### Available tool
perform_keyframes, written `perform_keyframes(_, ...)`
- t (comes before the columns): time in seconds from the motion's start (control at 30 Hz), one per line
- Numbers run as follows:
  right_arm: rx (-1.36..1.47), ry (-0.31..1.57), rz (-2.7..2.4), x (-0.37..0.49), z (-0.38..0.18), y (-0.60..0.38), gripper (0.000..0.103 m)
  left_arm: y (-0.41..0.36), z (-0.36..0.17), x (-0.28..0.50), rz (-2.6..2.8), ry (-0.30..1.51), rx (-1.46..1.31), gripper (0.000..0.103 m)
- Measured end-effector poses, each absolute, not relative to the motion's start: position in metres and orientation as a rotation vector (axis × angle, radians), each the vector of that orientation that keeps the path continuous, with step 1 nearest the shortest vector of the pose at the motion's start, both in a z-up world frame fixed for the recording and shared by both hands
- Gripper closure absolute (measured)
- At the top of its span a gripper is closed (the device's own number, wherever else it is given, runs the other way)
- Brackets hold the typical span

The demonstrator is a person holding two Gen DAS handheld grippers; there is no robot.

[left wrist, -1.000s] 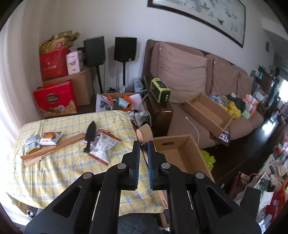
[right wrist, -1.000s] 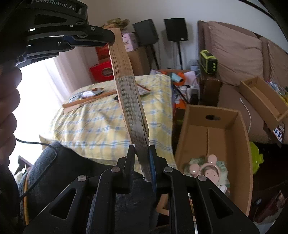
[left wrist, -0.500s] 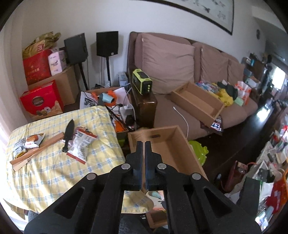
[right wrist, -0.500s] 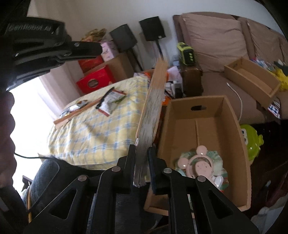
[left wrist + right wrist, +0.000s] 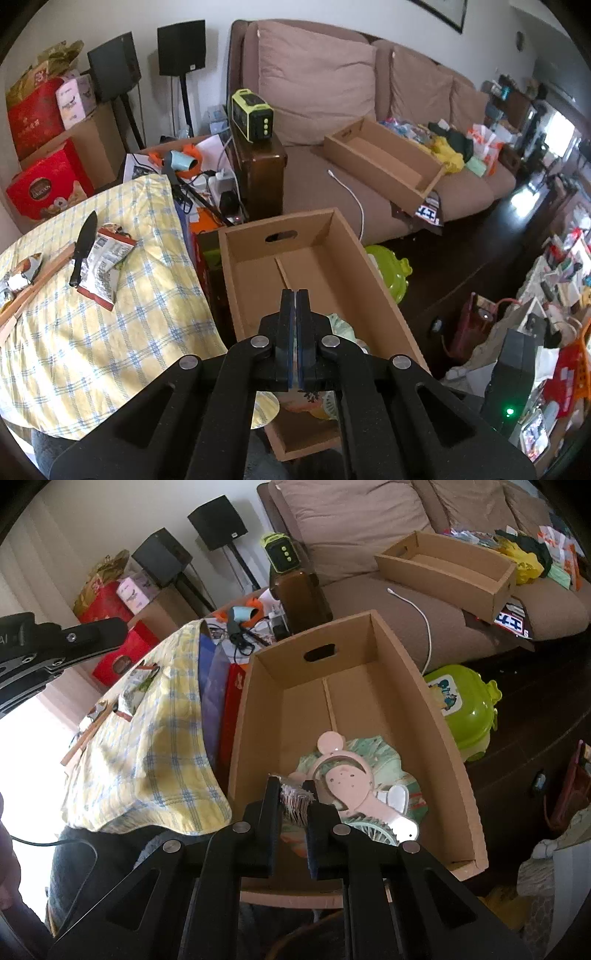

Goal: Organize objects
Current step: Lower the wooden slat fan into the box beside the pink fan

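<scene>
A brown cardboard box (image 5: 354,254) (image 5: 258,709) stands beside the yellow checked table (image 5: 110,325). It holds a pink fan (image 5: 347,782) on green items. My right gripper (image 5: 293,794) is shut on the frayed end of a thin folded wooden fan (image 5: 295,801), which points down behind the fingers at the box's near end. My left gripper (image 5: 295,295) is shut with nothing seen between its fingers, held above the box. It shows at the left edge of the right wrist view (image 5: 122,631). A black trowel (image 5: 83,251) and a snack packet (image 5: 105,266) lie on the table.
A second cardboard tray (image 5: 384,162) lies on the brown sofa (image 5: 332,92). A green toy (image 5: 465,705) sits on the dark floor right of the box. A dark side table with a green device (image 5: 253,118), speakers and red boxes (image 5: 44,188) stand behind. Wooden sticks (image 5: 33,288) lie on the table.
My right gripper swung the folded fan from upright down over the box, so only its frayed end shows. My left gripper let go of its top, shut and turned toward the box.
</scene>
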State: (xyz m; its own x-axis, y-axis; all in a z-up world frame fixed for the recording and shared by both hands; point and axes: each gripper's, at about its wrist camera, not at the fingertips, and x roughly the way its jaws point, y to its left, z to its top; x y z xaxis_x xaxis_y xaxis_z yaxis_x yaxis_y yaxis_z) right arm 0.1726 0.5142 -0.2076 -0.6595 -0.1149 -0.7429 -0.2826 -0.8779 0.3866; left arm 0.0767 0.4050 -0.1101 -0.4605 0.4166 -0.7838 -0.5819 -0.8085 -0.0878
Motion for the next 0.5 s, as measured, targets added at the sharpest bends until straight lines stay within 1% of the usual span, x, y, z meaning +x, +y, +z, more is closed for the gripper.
perform_keyframes(0.13, -1.254, 0.707, 2.646, 0.175, -0.212, 0.519, 0.092, 0.402, -0.109, 0.075, 2.267, 0.256, -1.145, 0.102)
perform_keyframes(0.2, -1.287, 0.548, 2.572, 0.174, -0.216, 0.518, 0.09, 0.399, -0.11, 0.073, 2.274, 0.255, -1.15, 0.102)
perform_keyframes(0.3, -1.33, 0.612, 2.558, 0.173, -0.23, 0.523, 0.09, 0.392, -0.112, 0.07, 2.283, 0.248, -1.167, 0.102)
perform_keyframes(0.5, -1.466, 0.595, 2.547, 0.164, -0.251, 0.513, 0.089, 0.382, -0.117, 0.066, 2.288, 0.24, -1.194, 0.102)
